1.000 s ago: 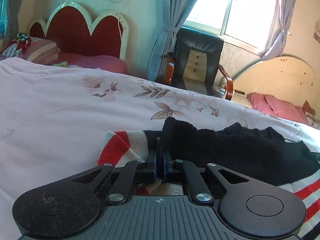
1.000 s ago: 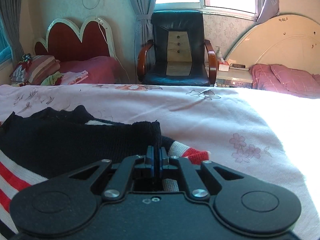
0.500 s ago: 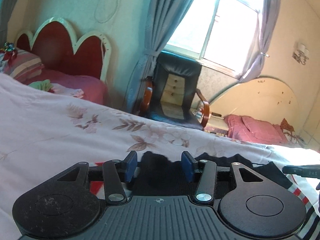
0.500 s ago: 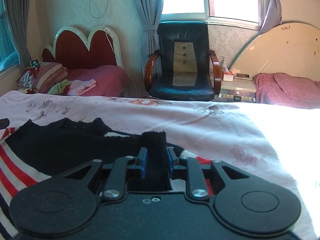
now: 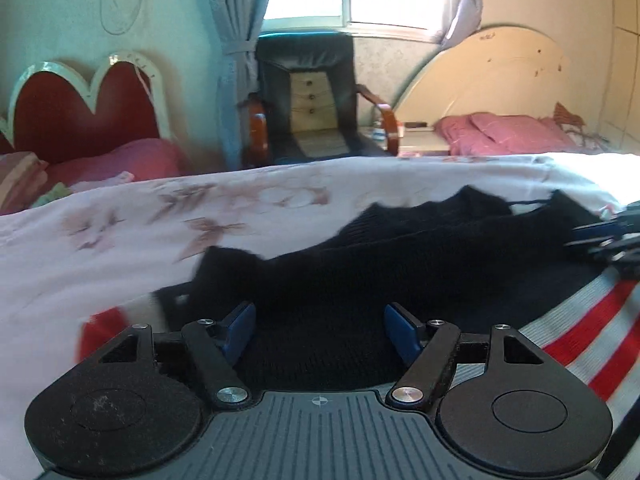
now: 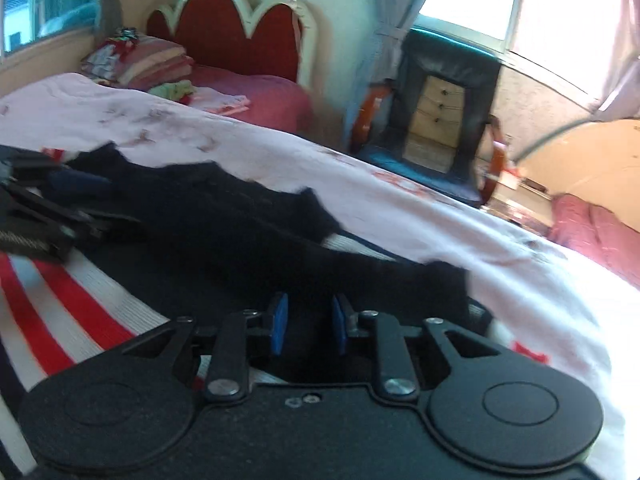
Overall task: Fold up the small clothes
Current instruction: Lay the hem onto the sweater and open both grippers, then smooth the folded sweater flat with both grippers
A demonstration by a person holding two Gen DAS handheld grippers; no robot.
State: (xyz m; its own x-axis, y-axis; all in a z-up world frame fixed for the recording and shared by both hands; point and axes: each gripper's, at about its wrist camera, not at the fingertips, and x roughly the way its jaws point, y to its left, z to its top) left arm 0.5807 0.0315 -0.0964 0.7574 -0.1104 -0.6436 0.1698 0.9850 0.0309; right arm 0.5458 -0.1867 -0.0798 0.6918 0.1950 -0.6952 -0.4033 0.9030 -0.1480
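Observation:
A small black knit sweater with red and white stripes lies on a pink floral bedsheet. Its black sleeves are folded in over the body. My left gripper is open just above the left sleeve, holding nothing. My right gripper is open over the right sleeve, holding nothing. The sweater also shows in the right wrist view, with stripes at lower left. Each gripper appears at the edge of the other's view: the right one, the left one.
A black armchair stands beyond the bed under the window. A red scalloped headboard with pink pillows and folded clothes is at the back left. A cream headboard with pink bedding is at the right.
Both grippers were shut on the sweater's sleeve cuffs a second ago. They opened, let the sleeves drop onto the body, and have drawn back and turned inward.

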